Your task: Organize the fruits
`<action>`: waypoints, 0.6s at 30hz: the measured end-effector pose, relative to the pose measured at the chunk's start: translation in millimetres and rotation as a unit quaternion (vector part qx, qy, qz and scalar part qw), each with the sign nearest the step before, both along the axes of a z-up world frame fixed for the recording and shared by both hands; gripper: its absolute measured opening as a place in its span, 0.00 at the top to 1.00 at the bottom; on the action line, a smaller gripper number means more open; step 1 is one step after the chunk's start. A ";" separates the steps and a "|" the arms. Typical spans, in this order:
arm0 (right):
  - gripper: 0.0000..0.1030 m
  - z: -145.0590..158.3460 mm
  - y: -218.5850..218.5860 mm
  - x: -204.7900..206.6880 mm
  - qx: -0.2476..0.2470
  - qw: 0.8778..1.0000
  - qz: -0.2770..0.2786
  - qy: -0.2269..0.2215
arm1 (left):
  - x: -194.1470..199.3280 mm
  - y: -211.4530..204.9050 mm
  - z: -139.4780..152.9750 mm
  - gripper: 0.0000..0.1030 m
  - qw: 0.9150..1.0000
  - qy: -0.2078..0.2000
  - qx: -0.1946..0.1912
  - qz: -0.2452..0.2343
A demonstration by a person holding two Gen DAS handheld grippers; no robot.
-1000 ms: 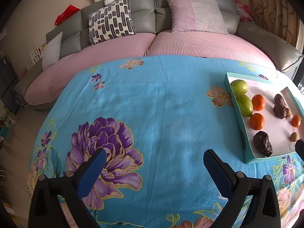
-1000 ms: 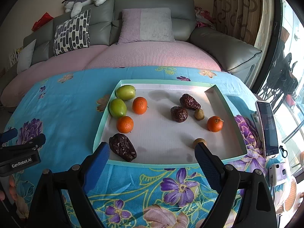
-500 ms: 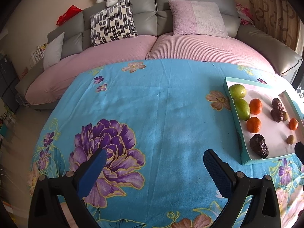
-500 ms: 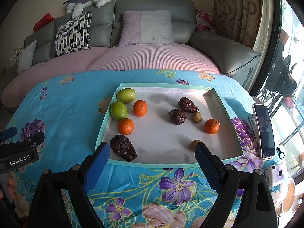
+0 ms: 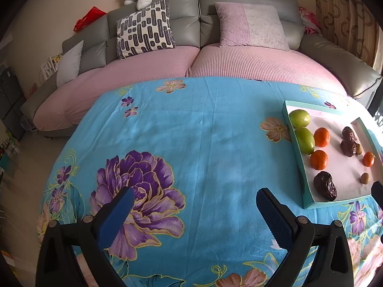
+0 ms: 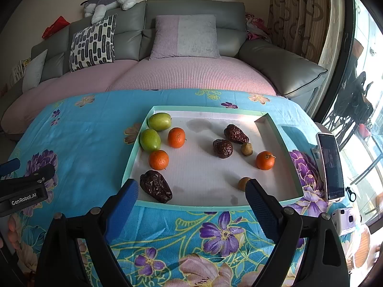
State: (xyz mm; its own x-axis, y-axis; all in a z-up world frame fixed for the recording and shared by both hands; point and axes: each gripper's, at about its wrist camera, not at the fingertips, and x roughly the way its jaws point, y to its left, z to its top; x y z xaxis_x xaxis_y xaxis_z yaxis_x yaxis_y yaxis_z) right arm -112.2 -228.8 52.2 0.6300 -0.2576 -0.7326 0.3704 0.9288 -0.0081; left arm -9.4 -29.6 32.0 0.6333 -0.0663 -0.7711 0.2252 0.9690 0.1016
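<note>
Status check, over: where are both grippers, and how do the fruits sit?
Left gripper open over bare cloth. Right gripper open at the tray's near rim. All fruits loose in tray, mixed. Nothing blocking.

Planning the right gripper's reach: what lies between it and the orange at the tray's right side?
In the right wrist view, between the open right gripper and that orange: the tray's near rim, bare white floor, and one small brown fruit.

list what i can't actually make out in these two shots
- Small brown fruit, right wrist view: partly behind the right gripper's finger.
- Another small brown fruit, left wrist view: partly hidden by a dark wrinkled fruit.
- Tray, left wrist view: right side cut off by the lens edge.
- Phone screen: too small to read.
</note>
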 end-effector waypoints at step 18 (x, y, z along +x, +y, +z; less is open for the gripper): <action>0.11 -3.8 -1.1 2.2 0.003 1.000 0.000 0.006 | 1.3 1.0 -1.2 0.00 1.000 0.001 0.002 0.003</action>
